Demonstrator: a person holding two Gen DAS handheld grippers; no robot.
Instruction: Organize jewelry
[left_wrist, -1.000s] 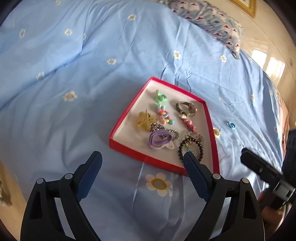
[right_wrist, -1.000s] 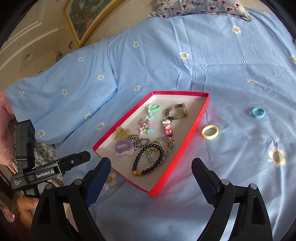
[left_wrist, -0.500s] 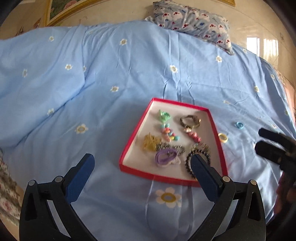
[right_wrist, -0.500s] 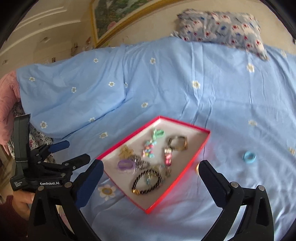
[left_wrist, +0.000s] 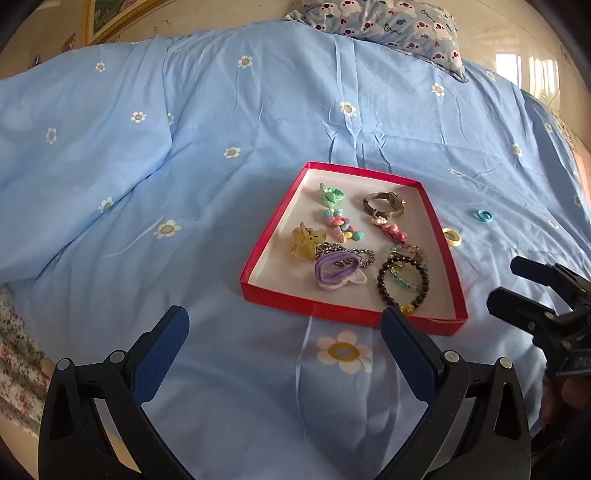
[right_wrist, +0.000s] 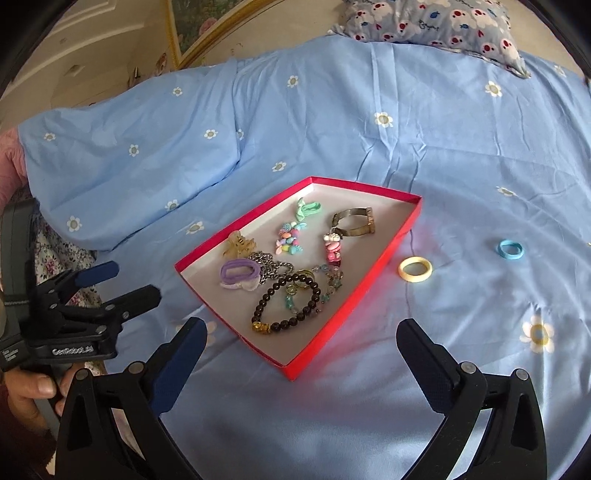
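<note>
red tray (right_wrist: 402, 229) full of jewelry mid-bed, yellow ring (right_wrist: 415, 269) and blue ring (right_wrist: 510, 249) loose right of it; left gripper (left_wrist: 284, 330) and right gripper (right_wrist: 300, 341) both spread wide, empty, wider than a second ago.

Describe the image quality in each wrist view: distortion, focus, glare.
Left wrist view: strong fisheye bending with dark corner vignetting; red tray sharp; bright window glare upper right. Right wrist view: same barrel warp; tray rim casts a reddish glow on the blue bedspread; yellow ring crisp, no motion blur.
</note>
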